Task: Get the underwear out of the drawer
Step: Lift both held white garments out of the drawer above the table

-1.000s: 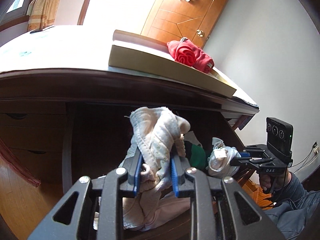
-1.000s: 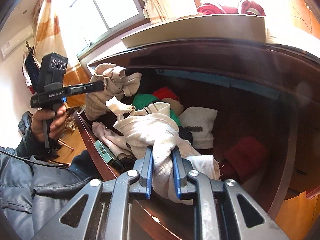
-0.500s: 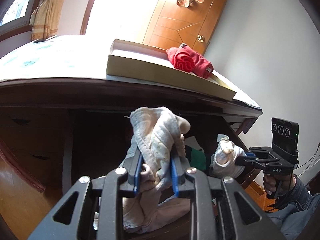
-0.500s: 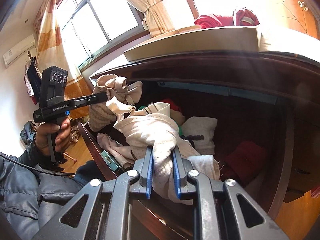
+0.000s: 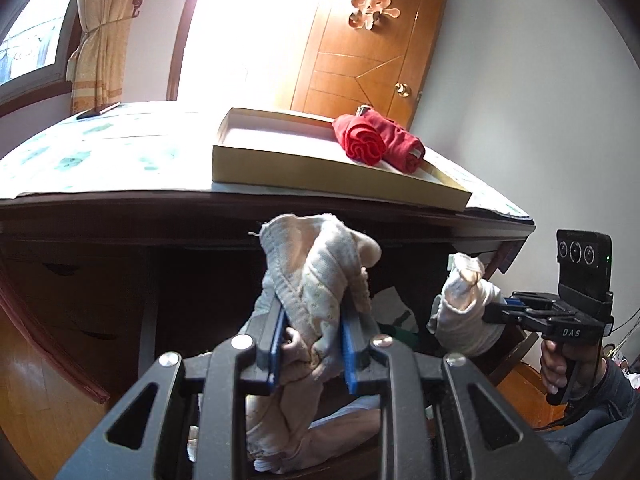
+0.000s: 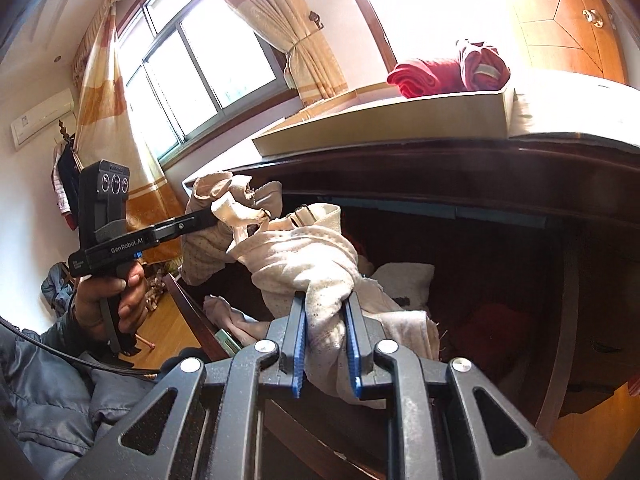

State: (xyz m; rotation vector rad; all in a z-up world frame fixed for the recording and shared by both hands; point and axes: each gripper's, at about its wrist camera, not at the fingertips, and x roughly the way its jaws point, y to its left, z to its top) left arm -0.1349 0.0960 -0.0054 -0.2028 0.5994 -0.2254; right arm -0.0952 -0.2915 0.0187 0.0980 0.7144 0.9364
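My left gripper (image 5: 314, 320) is shut on a bunched beige underwear piece (image 5: 316, 268) and holds it up in front of the dark desk's open drawer. In the left wrist view, my right gripper (image 5: 498, 308) stands at the right, shut on a cream underwear piece (image 5: 460, 304). From the right wrist view, my right gripper (image 6: 325, 320) clamps that cream dotted piece (image 6: 308, 260) above the drawer (image 6: 192, 312). The left gripper (image 6: 208, 218) holds its beige piece (image 6: 204, 240) just beyond. The two garments overlap there; whether they are tangled I cannot tell.
A flat cardboard box (image 5: 320, 176) lies on the desk top with rolled red garments (image 5: 376, 140) in it. Inside the drawer lie a white folded cloth (image 6: 404, 280), a dark red cloth (image 6: 488, 320) and other clothes. A person's hand (image 6: 108, 300) and blue-grey sleeve are at the left.
Both views have tipped upward, so more of the desk top and box shows. The left gripper has risen a little with its garment. Both grips are unchanged.
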